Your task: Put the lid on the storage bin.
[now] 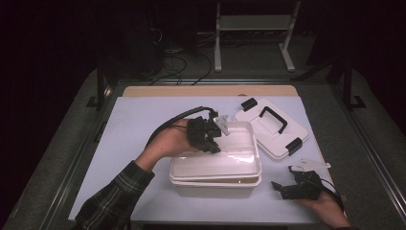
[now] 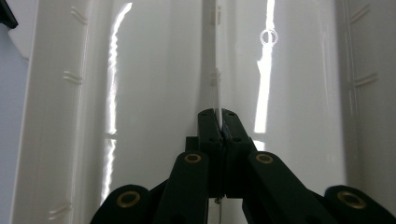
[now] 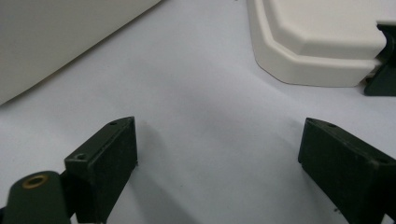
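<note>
The right gripper [image 1: 283, 188] is rested on the table [image 1: 134, 120] near the front edge, jaws spread. Farther in, the rim of the white box [image 1: 215, 167] is pinched by the left gripper [image 1: 214, 143]. Beyond lies the lid [image 1: 273, 127].

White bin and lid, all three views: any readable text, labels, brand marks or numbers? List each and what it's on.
None readable.
White bin: no print or sticker; inner walls show only glare and small moulded ridges, plus a small moulded ring with no legible character.
Lid: plain, with a black handle and black latches, unmarked.
Left gripper and right gripper: no markings legible.
</note>
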The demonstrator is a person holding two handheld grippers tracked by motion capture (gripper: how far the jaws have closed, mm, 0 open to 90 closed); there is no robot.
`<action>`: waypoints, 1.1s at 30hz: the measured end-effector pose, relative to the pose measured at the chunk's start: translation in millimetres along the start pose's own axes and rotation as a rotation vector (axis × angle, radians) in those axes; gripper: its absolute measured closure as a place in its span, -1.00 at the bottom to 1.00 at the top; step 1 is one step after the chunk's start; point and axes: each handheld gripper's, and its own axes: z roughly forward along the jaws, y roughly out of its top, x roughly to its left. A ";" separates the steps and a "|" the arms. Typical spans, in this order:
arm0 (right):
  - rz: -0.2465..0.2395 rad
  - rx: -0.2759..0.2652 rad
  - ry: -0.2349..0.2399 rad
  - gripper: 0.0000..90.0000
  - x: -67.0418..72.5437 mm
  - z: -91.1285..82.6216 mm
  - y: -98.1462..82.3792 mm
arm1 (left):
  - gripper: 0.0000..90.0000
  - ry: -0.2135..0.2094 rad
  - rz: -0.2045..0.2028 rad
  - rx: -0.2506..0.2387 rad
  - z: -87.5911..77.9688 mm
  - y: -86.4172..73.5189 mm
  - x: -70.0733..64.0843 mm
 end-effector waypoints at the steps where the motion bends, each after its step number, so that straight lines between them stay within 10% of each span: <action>1: 0.000 0.000 0.000 -0.75 0.0 0.0 0.0 | 0.97 0.000 -0.002 -0.005 0.7 -0.2 -0.1; 33: -0.006 0.002 -0.005 -0.76 0.6 0.3 0.1 | 0.75 -0.050 -0.027 -0.013 16.2 -10.9 1.8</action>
